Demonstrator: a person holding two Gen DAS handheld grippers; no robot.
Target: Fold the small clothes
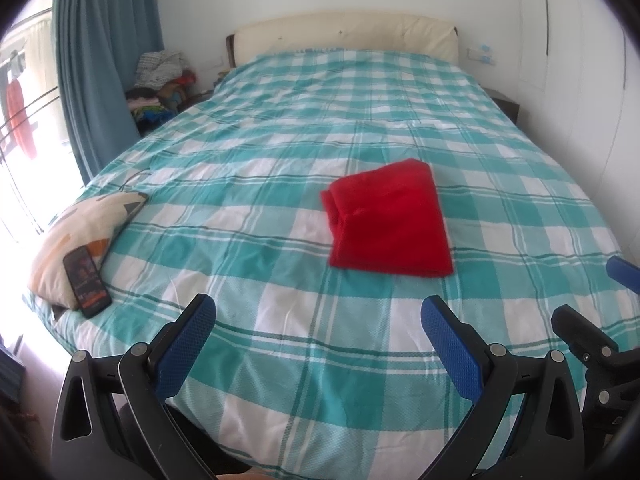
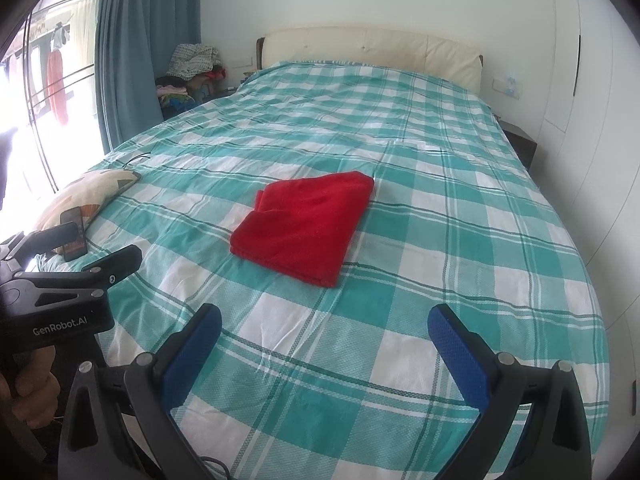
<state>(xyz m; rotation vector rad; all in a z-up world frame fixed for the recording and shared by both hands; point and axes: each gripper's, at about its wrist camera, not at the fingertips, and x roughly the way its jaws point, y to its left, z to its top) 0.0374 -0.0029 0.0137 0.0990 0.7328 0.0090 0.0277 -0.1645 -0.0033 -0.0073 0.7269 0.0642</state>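
Observation:
A red garment lies folded into a neat rectangle on the teal-and-white checked bed cover; it also shows in the right wrist view. My left gripper is open and empty, held above the bed's near edge, short of the garment. My right gripper is open and empty too, also near the front edge and apart from the garment. The right gripper's fingers show at the right of the left wrist view; the left gripper's body shows at the left of the right wrist view.
A patterned pillow with a phone on it lies at the bed's left edge. A pile of clothes sits beside the headboard. Blue curtains hang left; a white wardrobe stands right.

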